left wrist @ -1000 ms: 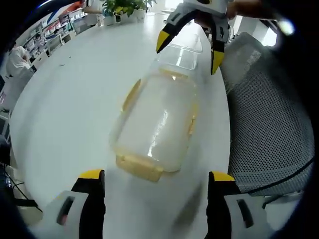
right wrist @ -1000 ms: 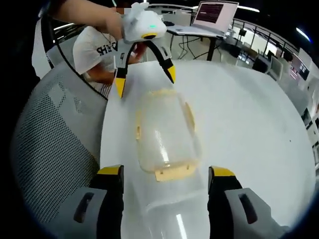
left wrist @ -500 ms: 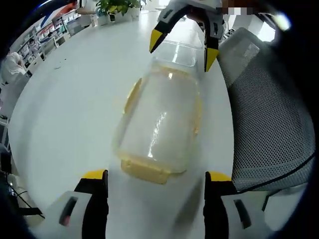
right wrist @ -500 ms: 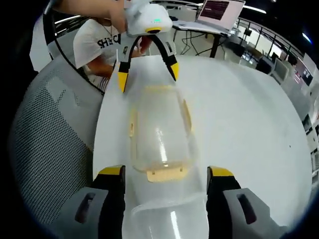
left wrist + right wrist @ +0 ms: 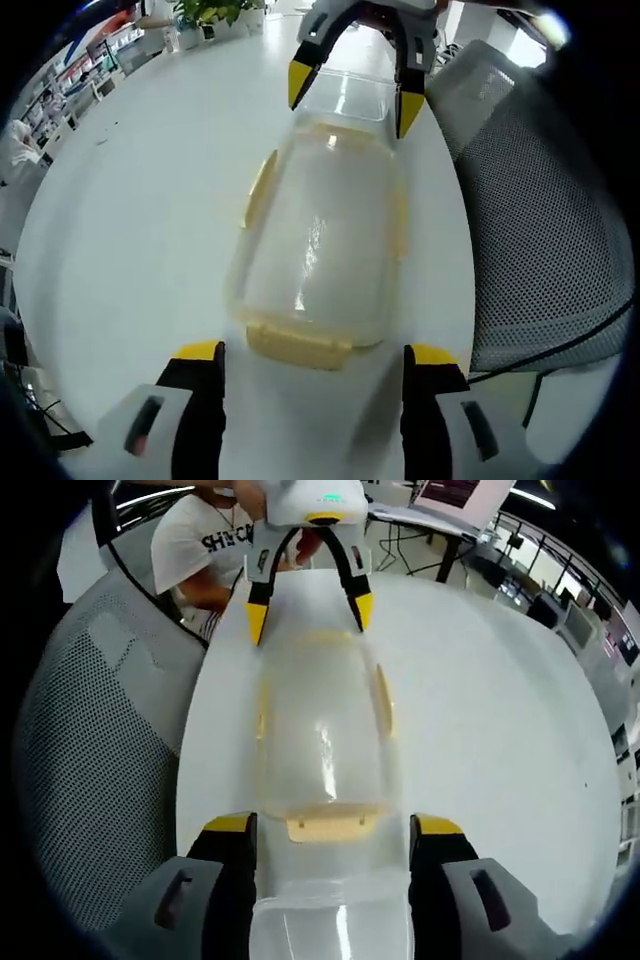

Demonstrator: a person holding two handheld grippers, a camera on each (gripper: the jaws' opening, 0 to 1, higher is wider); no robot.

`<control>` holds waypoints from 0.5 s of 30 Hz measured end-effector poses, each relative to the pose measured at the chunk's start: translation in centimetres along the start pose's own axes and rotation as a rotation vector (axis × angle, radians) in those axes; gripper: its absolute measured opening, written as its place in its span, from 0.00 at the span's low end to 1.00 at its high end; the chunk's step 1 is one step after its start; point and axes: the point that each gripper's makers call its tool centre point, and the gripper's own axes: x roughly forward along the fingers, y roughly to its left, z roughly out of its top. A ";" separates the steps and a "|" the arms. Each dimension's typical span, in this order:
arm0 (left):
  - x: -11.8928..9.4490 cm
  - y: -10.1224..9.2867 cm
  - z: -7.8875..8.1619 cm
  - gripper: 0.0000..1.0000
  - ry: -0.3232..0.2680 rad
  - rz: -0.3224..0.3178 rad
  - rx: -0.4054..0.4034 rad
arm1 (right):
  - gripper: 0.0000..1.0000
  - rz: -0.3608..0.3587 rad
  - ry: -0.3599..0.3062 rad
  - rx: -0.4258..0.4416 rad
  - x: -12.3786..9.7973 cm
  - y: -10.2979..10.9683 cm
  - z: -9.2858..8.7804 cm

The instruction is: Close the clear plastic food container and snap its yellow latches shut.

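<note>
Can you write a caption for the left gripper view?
Two open tongs face each other across a clear container with yellow latches.

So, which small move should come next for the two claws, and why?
Probably bring both claws inward onto the end latches. The left claw is open facing a yellow latch of the lid, and the right claw is open at the opposite end.

The container (image 5: 322,240) was smeared with blur, its yellow latches (image 5: 298,344) soft-edged, so whether any had snapped down couldn't be told. In the right gripper view the clear lid (image 5: 330,920) ran off the bottom edge. The mesh chair (image 5: 530,230) was cut off too.
</note>
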 end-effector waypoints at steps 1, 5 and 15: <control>0.0 0.1 0.1 0.67 0.000 0.000 0.003 | 0.58 0.002 0.004 -0.004 0.0 0.0 0.0; 0.1 0.2 0.3 0.64 0.001 -0.003 0.015 | 0.56 0.002 0.017 -0.018 0.2 0.0 0.0; 0.4 0.3 0.5 0.60 0.020 -0.006 0.055 | 0.47 -0.006 0.059 -0.032 0.6 -0.3 -0.4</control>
